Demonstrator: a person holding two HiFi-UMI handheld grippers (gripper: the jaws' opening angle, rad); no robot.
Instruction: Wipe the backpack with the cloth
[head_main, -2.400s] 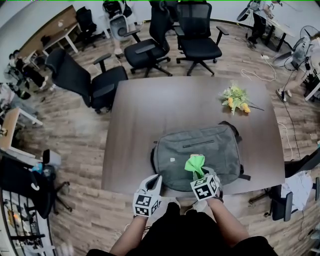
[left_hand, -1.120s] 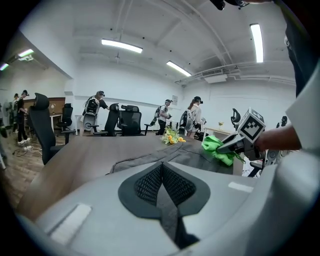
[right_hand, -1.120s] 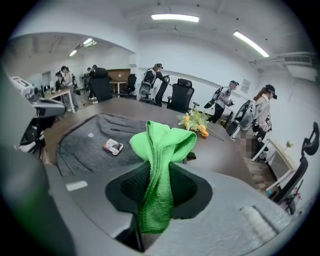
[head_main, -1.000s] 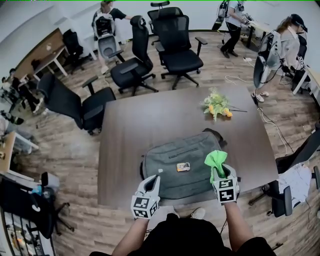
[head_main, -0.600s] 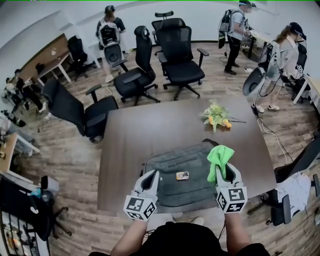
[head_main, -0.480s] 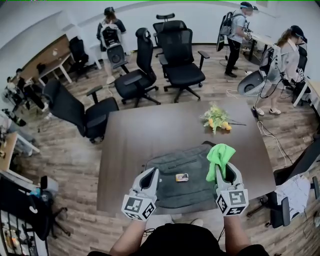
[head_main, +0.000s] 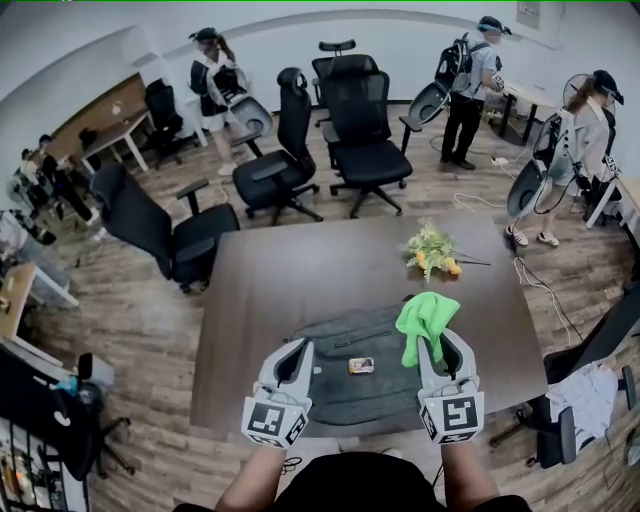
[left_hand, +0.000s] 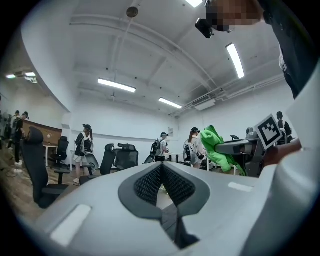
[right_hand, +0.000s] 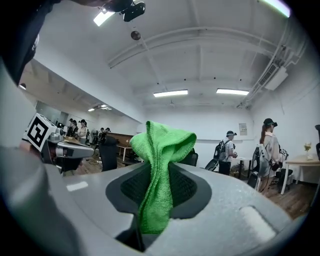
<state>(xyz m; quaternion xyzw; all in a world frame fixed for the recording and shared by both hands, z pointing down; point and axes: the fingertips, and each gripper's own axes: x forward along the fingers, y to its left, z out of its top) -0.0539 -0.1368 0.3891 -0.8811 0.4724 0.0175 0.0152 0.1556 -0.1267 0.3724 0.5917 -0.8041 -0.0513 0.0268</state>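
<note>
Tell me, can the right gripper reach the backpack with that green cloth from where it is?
Probably yes. The right gripper is shut on the cloth, held over the backpack, with nothing seen between them; the left gripper sits apart to its left.

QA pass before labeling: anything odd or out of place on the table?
Two things. A small flat object lies on top of the backpack, right where wiping would go. A flower bunch lies loose on the table. Nothing looks spilled or damaged.
</note>
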